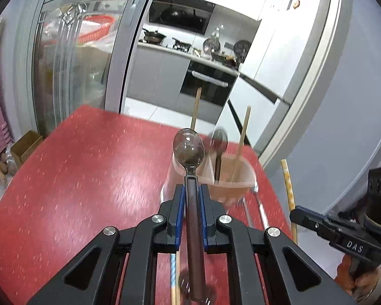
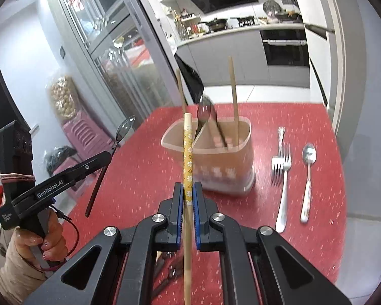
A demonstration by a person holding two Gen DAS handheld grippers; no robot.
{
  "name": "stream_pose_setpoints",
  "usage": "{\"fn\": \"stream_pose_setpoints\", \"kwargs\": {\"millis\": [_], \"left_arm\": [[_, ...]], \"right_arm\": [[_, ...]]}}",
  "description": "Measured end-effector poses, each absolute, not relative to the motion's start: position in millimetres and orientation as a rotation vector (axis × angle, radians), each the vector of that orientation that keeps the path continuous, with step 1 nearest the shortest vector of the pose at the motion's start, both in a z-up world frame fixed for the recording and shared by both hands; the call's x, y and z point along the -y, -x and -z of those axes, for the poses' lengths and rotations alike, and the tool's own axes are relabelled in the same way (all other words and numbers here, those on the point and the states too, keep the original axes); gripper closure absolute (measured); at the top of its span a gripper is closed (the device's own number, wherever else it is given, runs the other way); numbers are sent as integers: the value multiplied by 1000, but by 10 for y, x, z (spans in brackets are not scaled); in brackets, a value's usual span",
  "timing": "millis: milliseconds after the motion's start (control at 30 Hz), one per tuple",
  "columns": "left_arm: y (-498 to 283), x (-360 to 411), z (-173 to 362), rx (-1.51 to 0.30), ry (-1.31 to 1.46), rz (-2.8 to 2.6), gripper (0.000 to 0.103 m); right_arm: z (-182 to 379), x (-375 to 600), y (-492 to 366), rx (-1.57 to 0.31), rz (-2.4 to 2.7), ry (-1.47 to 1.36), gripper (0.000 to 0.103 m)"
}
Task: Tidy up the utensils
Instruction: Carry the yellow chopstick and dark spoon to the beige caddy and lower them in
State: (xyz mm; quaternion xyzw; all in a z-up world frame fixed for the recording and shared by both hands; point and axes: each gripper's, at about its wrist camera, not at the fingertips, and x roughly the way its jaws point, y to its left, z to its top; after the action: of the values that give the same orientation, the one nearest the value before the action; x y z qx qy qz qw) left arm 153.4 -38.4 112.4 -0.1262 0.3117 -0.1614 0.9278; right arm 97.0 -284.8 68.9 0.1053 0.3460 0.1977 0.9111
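My left gripper point(image 1: 191, 190) is shut on a brown-handled clear spoon point(image 1: 188, 150), held above the red table just in front of the pink utensil holder point(image 1: 237, 178). It also shows in the right wrist view point(image 2: 106, 160). My right gripper point(image 2: 188, 190) is shut on a yellow flowered chopstick point(image 2: 187, 152), pointing at the utensil holder point(image 2: 216, 157). The holder contains two wooden chopsticks point(image 2: 233, 101) and a dark spoon point(image 2: 205, 113).
Two forks point(image 2: 282, 167) and a white-handled spoon point(image 2: 307, 175) lie on the red table point(image 2: 129, 178) right of the holder. More utensils point(image 2: 170, 272) lie under my right gripper. The table's edges and a grey door frame lie beyond.
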Motion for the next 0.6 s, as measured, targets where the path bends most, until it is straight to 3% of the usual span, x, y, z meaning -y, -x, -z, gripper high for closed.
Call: {"fn": "stream_pose_setpoints", "kwargs": {"millis": [600], "left_arm": [[-2697, 551, -1274, -448, 325, 263, 66]], "right_arm": [[-1238, 2938, -2033, -517, -348, -266, 95]]}}
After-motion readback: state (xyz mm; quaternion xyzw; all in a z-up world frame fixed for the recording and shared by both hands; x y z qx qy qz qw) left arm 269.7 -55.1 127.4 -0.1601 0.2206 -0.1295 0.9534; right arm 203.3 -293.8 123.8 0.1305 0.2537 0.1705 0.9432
